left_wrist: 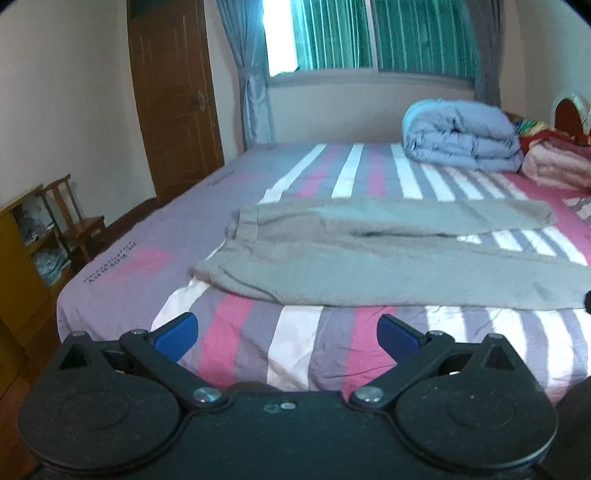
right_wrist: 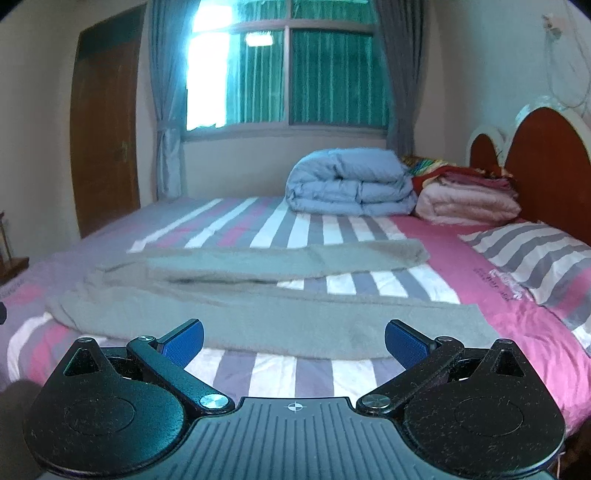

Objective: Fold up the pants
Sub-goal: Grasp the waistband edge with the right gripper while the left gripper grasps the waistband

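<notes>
Everywhere striped bedsheet (left_wrist: 295,343), curtained window (left_wrist: 369,33).

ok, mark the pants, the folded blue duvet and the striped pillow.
pants (right_wrist: 258,314), right wrist view, near leg, mid-fabric.
folded blue duvet (right_wrist: 351,181), right wrist view, middle of its front face.
striped pillow (right_wrist: 535,258), right wrist view, top face.
</notes>
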